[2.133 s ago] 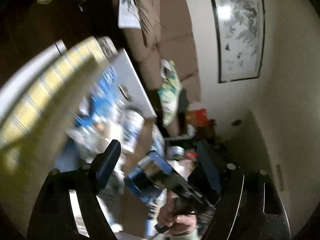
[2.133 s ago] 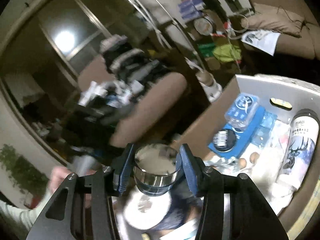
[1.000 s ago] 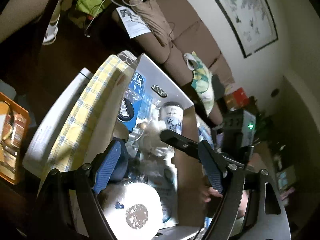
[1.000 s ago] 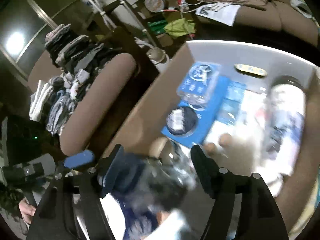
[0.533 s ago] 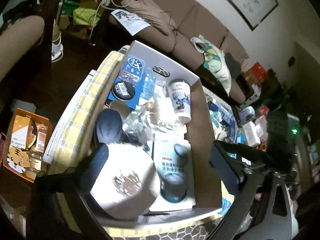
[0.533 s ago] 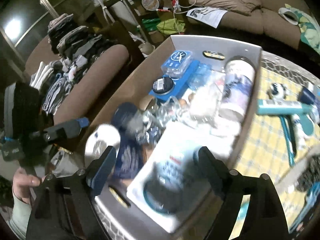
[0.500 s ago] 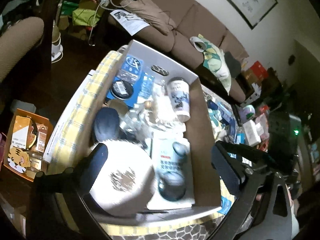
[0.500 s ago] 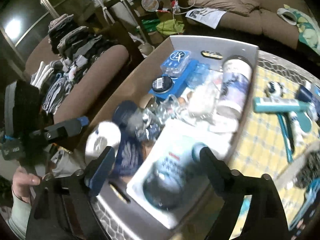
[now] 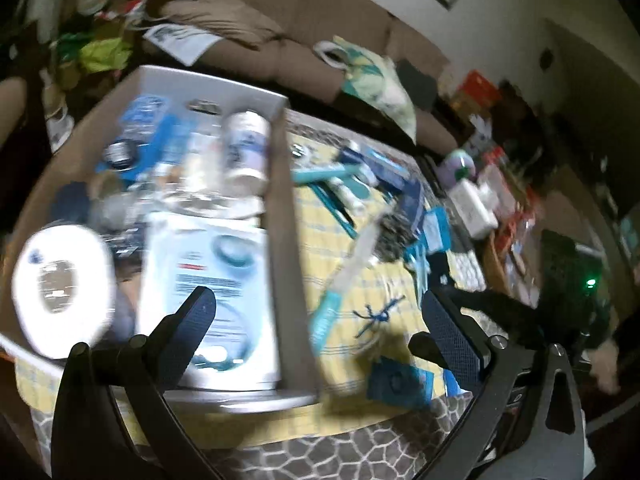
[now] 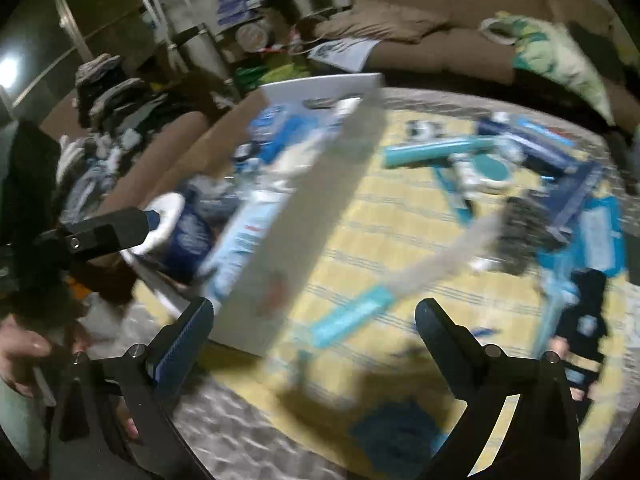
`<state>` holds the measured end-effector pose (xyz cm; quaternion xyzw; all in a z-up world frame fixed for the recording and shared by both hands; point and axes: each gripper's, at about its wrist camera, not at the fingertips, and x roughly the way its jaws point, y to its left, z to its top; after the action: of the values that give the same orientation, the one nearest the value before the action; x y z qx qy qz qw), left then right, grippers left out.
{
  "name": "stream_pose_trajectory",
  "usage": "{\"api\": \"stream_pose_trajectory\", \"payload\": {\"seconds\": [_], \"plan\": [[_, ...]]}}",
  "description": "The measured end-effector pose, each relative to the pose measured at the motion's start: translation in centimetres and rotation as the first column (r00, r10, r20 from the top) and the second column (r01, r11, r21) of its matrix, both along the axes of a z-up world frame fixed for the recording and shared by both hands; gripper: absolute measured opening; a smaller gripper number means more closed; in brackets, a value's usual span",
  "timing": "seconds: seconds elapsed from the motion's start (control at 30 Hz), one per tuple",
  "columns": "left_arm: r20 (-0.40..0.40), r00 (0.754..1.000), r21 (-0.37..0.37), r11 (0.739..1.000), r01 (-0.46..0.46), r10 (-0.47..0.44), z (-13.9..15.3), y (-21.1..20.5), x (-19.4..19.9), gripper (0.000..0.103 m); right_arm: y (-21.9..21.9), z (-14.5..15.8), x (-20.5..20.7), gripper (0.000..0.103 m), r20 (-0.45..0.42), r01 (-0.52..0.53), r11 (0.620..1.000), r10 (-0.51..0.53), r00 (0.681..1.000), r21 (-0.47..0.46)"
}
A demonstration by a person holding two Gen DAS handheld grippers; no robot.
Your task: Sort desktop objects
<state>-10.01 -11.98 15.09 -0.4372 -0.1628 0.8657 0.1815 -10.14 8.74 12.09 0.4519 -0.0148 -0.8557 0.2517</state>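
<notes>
Nothing here can be read; everything is smeared by blur. The white box [image 9: 208, 280] lying in the cardboard carton [image 9: 286, 216] carries a red line and rows of dark print, all illegible. The white bottle [image 9: 245, 148] has a dark picture, and the blue packets [image 10: 532, 142] on the yellow cloth [image 10: 400, 208] show only pale streaks.

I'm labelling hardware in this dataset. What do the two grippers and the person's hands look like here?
Both the left gripper and the right gripper are matte black frames with silver screws, each carrying two fingers faced with dark blue textured pads. The person's left hand is bare, with a pale sleeve below it. No cables or printed markings are visible.
</notes>
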Motion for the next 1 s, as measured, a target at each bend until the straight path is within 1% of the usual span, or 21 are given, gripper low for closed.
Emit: {"api": "stream_pose_trajectory", "payload": {"seconds": [0.13, 0.23, 0.4, 0.47, 0.5, 0.57, 0.63, 0.73, 0.8, 0.87, 0.9, 0.93, 1.0], "plan": [[-0.007, 0.999, -0.011, 0.999, 0.052, -0.052, -0.7, 5.3, -0.9, 0.103, 4.6, -0.7, 1.0, 0.103, -0.041, 0.102, 0.995, -0.101, 0.994, 0.016], [0.002, 0.997, -0.028, 0.996, 0.082, -0.082, -1.5, 9.1, -2.3, 0.103, 8.8, -1.6, 1.1, 0.103, -0.066, 0.206, 0.979, -0.204, 0.977, 0.014], [-0.033, 0.994, -0.124, 0.987, 0.103, -0.108, -2.9, 15.3, -5.5, 0.103, 14.1, -2.2, 0.4, 0.103, -0.098, 0.330, 0.944, -0.328, 0.940, 0.002], [-0.053, 0.991, -0.191, 0.975, 0.110, -0.123, -3.9, 18.2, -6.9, 0.103, 15.8, -2.4, 0.1, 0.103, -0.110, 0.367, 0.930, -0.365, 0.924, -0.005], [-0.060, 0.989, -0.211, 0.970, 0.117, -0.133, -4.4, 19.3, -7.4, 0.103, 16.5, -2.5, 0.0, 0.103, -0.117, 0.377, 0.926, -0.376, 0.919, -0.008], [-0.060, 0.987, -0.256, 0.958, 0.128, -0.147, -5.7, 21.6, -8.7, 0.103, 17.5, -2.8, -0.2, 0.103, -0.123, 0.382, 0.924, -0.380, 0.917, -0.010], [-0.051, 0.985, -0.281, 0.949, 0.142, -0.162, -6.9, 23.2, -9.8, 0.102, 18.2, -3.3, -0.6, 0.103, -0.116, 0.382, 0.924, -0.380, 0.918, -0.007], [-0.044, 0.985, -0.314, 0.939, 0.143, -0.165, -8.5, 24.7, -11.3, 0.098, 19.3, -4.2, -1.5, 0.102, -0.092, 0.392, 0.920, -0.390, 0.916, 0.009], [-0.042, 0.987, -0.332, 0.933, 0.136, -0.158, -9.2, 25.4, -12.0, 0.094, 20.2, -4.3, -1.7, 0.102, -0.080, 0.395, 0.919, -0.395, 0.915, -0.016], [-0.037, 0.987, -0.326, 0.936, 0.133, -0.153, -9.8, 25.7, -12.6, 0.094, 20.9, -4.3, -1.8, 0.102, -0.084, 0.410, 0.912, -0.410, 0.908, -0.018], [-0.035, 0.988, -0.323, 0.937, 0.130, -0.149, -10.0, 25.8, -13.0, 0.091, 21.2, -4.3, -1.8, 0.102, -0.082, 0.415, 0.910, -0.415, 0.906, -0.020], [-0.034, 0.988, -0.322, 0.938, 0.129, -0.148, -10.2, 25.9, -13.2, 0.088, 21.6, -4.4, -1.8, 0.102, -0.072, 0.424, 0.905, -0.425, 0.902, -0.032], [-0.022, 0.990, -0.336, 0.934, 0.124, -0.139, -10.8, 26.2, -13.8, 0.071, 22.0, -4.7, -2.0, 0.102, -0.052, 0.427, 0.902, -0.430, 0.901, -0.055]]}}
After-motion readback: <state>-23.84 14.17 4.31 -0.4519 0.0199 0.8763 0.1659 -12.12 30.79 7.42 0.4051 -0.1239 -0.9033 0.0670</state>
